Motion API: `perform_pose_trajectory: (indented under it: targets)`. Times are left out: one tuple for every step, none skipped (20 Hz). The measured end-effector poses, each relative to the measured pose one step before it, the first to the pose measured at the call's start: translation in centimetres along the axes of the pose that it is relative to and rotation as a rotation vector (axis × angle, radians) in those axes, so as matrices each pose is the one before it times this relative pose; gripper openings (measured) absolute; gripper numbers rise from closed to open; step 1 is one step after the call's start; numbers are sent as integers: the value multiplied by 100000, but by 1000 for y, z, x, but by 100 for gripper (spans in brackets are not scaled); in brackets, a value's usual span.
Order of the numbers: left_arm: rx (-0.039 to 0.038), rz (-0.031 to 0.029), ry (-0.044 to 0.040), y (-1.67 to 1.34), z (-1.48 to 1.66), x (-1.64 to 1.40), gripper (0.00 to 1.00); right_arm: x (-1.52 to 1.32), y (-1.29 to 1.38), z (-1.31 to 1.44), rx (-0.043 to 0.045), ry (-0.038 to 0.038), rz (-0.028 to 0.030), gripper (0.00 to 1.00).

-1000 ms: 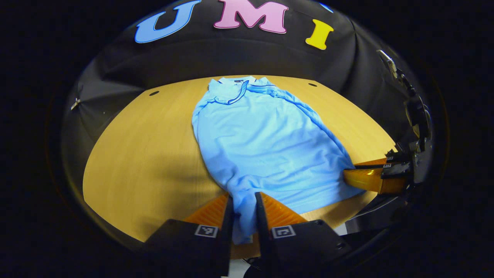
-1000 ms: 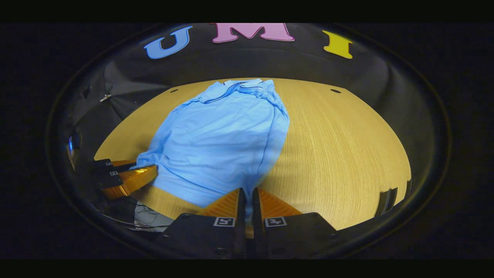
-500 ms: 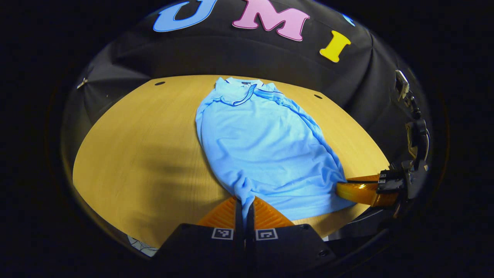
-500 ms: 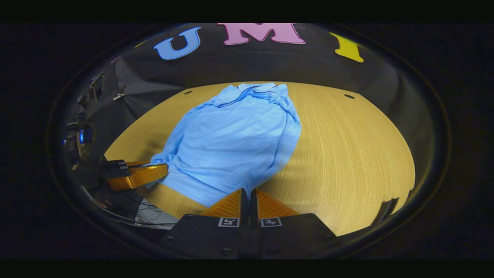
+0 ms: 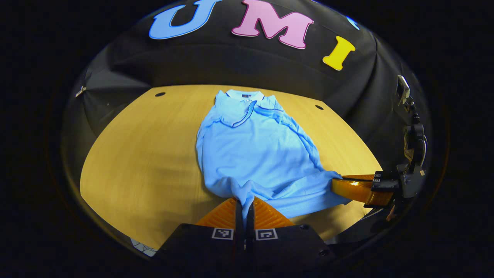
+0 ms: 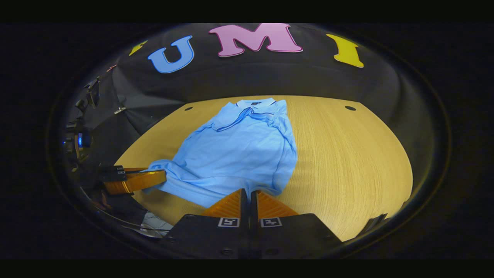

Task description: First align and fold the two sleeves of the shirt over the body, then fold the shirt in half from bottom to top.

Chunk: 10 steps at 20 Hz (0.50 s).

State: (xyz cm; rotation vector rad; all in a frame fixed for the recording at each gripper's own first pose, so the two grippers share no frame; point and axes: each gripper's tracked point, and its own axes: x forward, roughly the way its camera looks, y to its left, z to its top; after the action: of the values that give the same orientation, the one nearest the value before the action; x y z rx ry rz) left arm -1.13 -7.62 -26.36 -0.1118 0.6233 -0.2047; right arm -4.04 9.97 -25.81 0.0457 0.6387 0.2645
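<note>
Left gripper view is showing the light blue shirt (image 5: 256, 154) lying on the wooden surface (image 5: 142, 154) with its collar (image 5: 239, 98) pointing toward the far black cloth wall and both sleeves already lying folded in over the body. The left tongs (image 5: 244, 206) are sitting at the near hem, their two fingers pressed together with a bunch of blue cloth pinched between them, and the fabric is rising from the surface into that pinch in a small peak. Off to the right side of this view, the right tongs (image 5: 339, 188) are reaching in from the surface's edge and gripping the other bottom corner of the shirt, with the hem stretching between the two grips and wrinkling across the lower body. Right gripper view is showing the shirt (image 6: 239, 154) from the other side, its collar (image 6: 254, 106) again lying at the far end, and the right tongs (image 6: 249, 197) are closing tight on the near hem, with cloth lying just against the fingertips. At the left of that view, the left tongs (image 6: 156, 178) are holding their corner, slightly lifted from the surface (image 6: 347, 162), and the cloth there is folding over itself in a loose ridge.
</note>
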Motion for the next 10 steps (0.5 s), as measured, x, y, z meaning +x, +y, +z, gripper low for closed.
perform_pose_trajectory:
  targets:
    - [-66, -45, -1202, 28, 1348, 108, 6, 253, -322, 853, 639, -472, -325, 0]
    - [-866, -136, -1174, -36, 1385, 290, 6, 170, -492, 799, 1108, -458, -963, 5]
    - [-1564, -437, -1161, -199, 1287, 361, 6, 280, -311, 984, 1327, -906, -563, 0]
    - [-1400, -67, -1359, -98, 1280, 325, 6, 335, -225, 1195, 1328, -1302, -254, 5]
    - [-657, 810, -563, 128, 1024, 537, 6, 627, -13, 1248, 907, -1135, 178, 8]
    - [-341, 986, -103, 149, 966, 496, 6, 508, -24, 1201, 125, -1276, 295, 5]
    - [-571, 282, -511, -4, 1131, 577, 6, 536, -189, 1285, -787, -1920, 146, 5]
    - [-853, 301, -1218, 7, 1347, 585, 7, 736, -66, 1781, -928, -2603, 295, 5]
    - [-753, -246, -1530, -12, 1381, 671, 6, 1002, -115, 1571, 54, -2054, 320, 0]
    - [-435, 495, -1084, 158, 1306, 789, 6, 1023, -84, 1630, 556, -1863, 458, 0]
